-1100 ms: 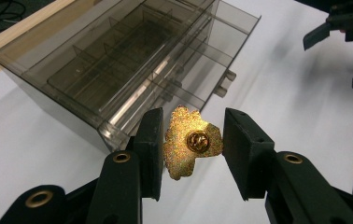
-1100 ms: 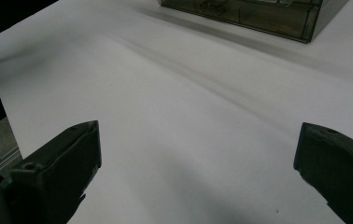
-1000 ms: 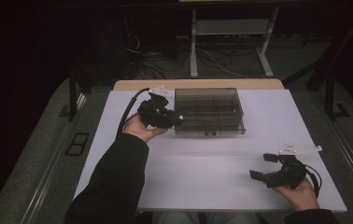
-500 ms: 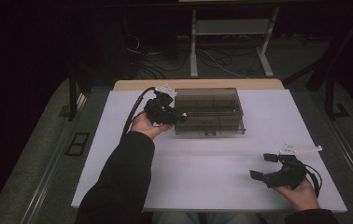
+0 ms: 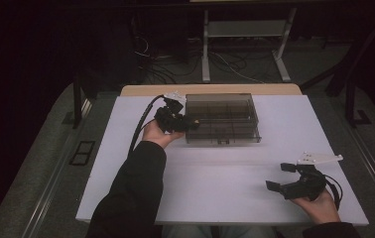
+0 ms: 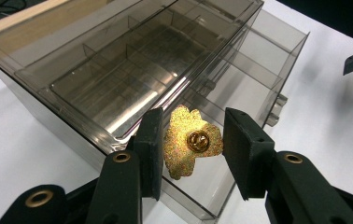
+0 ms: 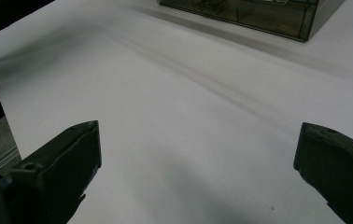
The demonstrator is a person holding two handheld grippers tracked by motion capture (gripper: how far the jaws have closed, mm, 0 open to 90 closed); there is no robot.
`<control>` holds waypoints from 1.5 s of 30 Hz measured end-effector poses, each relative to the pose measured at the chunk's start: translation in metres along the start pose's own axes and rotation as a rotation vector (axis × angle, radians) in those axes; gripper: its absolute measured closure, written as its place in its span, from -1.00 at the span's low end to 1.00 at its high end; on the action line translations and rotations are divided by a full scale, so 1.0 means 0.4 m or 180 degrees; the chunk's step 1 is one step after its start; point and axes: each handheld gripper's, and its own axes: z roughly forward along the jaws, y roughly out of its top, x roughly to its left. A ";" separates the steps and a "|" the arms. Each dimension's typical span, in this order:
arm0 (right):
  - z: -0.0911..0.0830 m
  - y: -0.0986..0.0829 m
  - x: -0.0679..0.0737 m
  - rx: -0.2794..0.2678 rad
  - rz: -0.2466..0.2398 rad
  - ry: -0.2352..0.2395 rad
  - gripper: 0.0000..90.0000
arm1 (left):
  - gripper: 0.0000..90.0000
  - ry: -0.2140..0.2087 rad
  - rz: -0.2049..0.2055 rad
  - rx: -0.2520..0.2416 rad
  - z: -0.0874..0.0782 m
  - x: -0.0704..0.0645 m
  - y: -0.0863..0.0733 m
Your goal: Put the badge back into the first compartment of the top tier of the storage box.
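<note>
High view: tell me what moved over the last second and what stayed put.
The left gripper eased a little farther from the person, staying at the left end of the clear organizer box. The left gripper view shows the gold glitter pin between its jaws, over the pulled-out drawer. The right gripper stayed open and idle near the white table's right front; the box did not shift.

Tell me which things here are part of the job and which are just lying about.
In the job: left gripper, gold glitter pin, smoky plastic drawer box.
Idle: right gripper, white table, cables on the floor.
</note>
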 end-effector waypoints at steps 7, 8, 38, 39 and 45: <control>0.000 0.000 -0.001 0.0007 0.0005 -0.0004 -1.00 | 0.30 -0.0023 -0.0021 -0.0016 0.019 -0.001 -0.007; 0.000 0.000 0.000 0.0008 0.0007 -0.0004 -1.00 | 0.30 -0.0029 -0.0018 -0.0007 0.022 -0.004 -0.007; 0.000 -0.001 -0.005 0.0010 -0.0027 -0.0007 -1.00 | 0.24 -0.0152 0.0014 0.0164 0.084 -0.019 -0.013; 0.001 -0.001 -0.005 0.0010 -0.0031 -0.0005 -1.00 | 0.22 -0.0141 0.0031 0.0158 0.081 -0.018 -0.012; 0.001 -0.001 -0.002 0.0018 -0.0019 0.0003 -1.00 | 0.08 -0.0102 0.0073 0.0114 0.063 -0.023 -0.009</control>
